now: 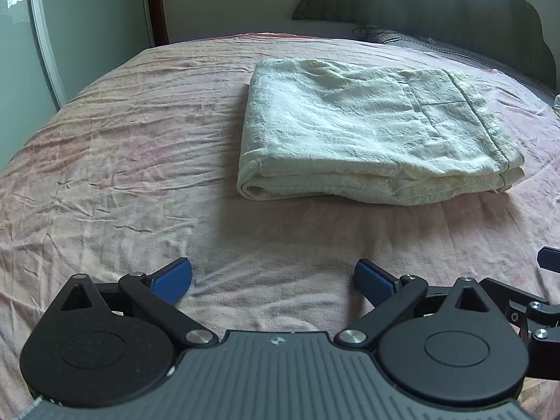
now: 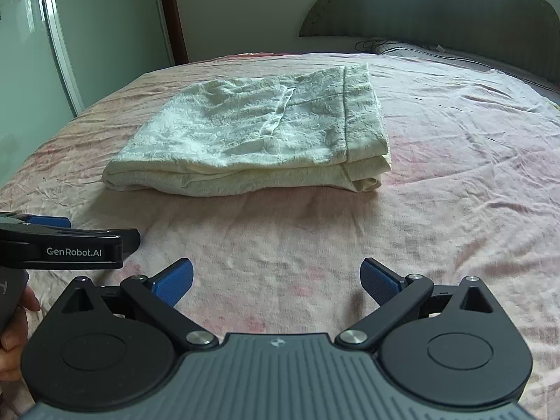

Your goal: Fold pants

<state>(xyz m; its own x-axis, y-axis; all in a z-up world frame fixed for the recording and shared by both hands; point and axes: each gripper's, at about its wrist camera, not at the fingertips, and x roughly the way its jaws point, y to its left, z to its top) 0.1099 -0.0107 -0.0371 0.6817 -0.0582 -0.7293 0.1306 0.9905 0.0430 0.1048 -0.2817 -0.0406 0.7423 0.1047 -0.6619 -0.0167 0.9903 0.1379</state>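
Cream pants [image 1: 371, 129] lie folded into a thick rectangle on the pink bed sheet [image 1: 122, 161]; in the right wrist view the same pants [image 2: 252, 133] sit left of centre. My left gripper [image 1: 273, 276] hovers over bare sheet in front of the pants, open wide, nothing between its blue pads [image 1: 173, 278]. My right gripper [image 2: 276, 278] is likewise open and empty, short of the bundle's near edge. The left gripper's black body [image 2: 70, 245] shows at the left edge of the right wrist view, with a hand [image 2: 14, 329] below it.
A dark headboard [image 1: 437, 3] and a grey pillow [image 2: 437, 50] lie at the far end of the bed. A glass wardrobe door [image 2: 45, 35] and a brown door frame [image 2: 175, 17] stand to the left. Wrinkled sheet spreads around the pants.
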